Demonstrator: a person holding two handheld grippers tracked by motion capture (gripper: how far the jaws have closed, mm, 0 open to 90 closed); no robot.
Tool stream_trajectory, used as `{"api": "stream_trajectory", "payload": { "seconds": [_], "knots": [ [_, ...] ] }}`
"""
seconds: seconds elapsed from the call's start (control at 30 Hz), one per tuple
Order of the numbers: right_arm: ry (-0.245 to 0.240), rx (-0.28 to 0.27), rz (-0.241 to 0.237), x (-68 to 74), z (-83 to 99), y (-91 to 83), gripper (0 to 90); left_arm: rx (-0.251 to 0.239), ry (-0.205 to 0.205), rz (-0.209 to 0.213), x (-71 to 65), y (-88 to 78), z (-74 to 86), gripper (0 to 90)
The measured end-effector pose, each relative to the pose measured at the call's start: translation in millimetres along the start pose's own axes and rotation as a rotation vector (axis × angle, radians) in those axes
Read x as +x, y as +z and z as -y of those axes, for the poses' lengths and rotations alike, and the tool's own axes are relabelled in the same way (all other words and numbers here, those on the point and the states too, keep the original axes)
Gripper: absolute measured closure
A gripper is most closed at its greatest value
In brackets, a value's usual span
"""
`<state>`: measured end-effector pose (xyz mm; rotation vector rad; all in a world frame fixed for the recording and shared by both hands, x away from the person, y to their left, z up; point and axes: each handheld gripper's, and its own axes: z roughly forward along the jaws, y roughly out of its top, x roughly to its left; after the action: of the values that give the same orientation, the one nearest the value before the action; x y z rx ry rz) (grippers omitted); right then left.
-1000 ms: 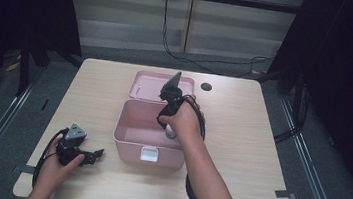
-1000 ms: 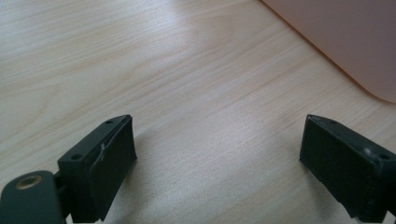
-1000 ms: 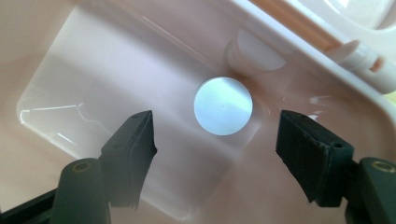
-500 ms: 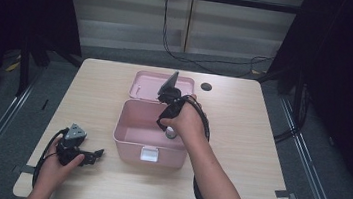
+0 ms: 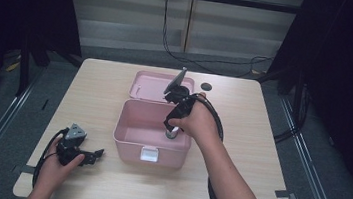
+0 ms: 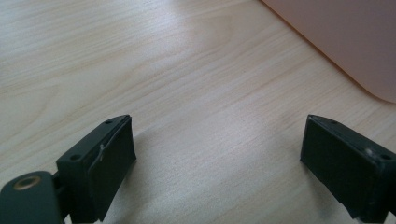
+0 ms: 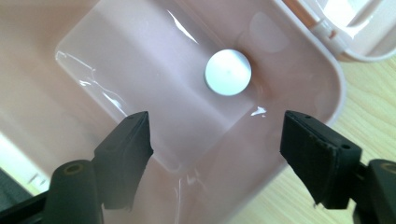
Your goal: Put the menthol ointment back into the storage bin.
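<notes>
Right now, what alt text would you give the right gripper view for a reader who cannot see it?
The right gripper hangs open above an open pink box, nothing between its black jaws, which have just been opening. A white round-topped object stands on the box floor near one corner. Light wood table shows beyond the box wall.

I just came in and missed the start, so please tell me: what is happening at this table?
A person works with two hand-held grippers at a wooden table. The right gripper hangs above an open pink box, its fingers apart and just opening wider, with nothing between them. A small white-capped bottle stands inside the box near one corner. The box's lid lies open behind it. The left gripper rests open over bare table beside the box.
</notes>
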<state>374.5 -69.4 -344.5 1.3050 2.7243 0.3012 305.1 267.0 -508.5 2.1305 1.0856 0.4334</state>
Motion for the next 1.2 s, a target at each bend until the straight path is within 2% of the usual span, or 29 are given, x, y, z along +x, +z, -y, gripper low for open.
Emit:
{"api": "stream_trajectory", "payload": {
  "seconds": [0.17,0.37,0.5,0.53,0.8,1.03,1.2],
  "knots": [
    [-0.015,0.002,0.005,-0.3,6.2,-9.0,23.2,-0.001,0.001,0.004,0.2,0.0,0.1,9.5],
    [-0.055,0.000,0.014,-0.5,14.7,-15.0,21.9,-0.001,0.000,0.004,0.1,0.0,0.1,9.5],
    [-0.061,-0.005,0.012,-2.1,19.7,-18.1,19.5,-0.002,0.000,0.003,0.2,0.0,0.2,9.5],
    [-0.058,0.003,0.007,-2.8,21.3,-19.7,19.2,-0.002,0.000,0.003,0.2,-0.1,0.2,9.5],
    [-0.034,-0.039,-0.025,-18.2,36.2,-29.2,18.9,-0.003,0.000,0.003,0.1,-0.1,0.2,9.5],
    [-0.016,-0.056,-0.022,-34.6,53.2,-33.3,18.6,-0.007,0.000,0.001,0.0,0.2,0.4,9.5],
    [0.006,-0.065,-0.037,-45.0,65.3,-36.8,18.6,-0.006,0.000,0.000,0.0,0.2,0.4,9.5]
  ]
}}
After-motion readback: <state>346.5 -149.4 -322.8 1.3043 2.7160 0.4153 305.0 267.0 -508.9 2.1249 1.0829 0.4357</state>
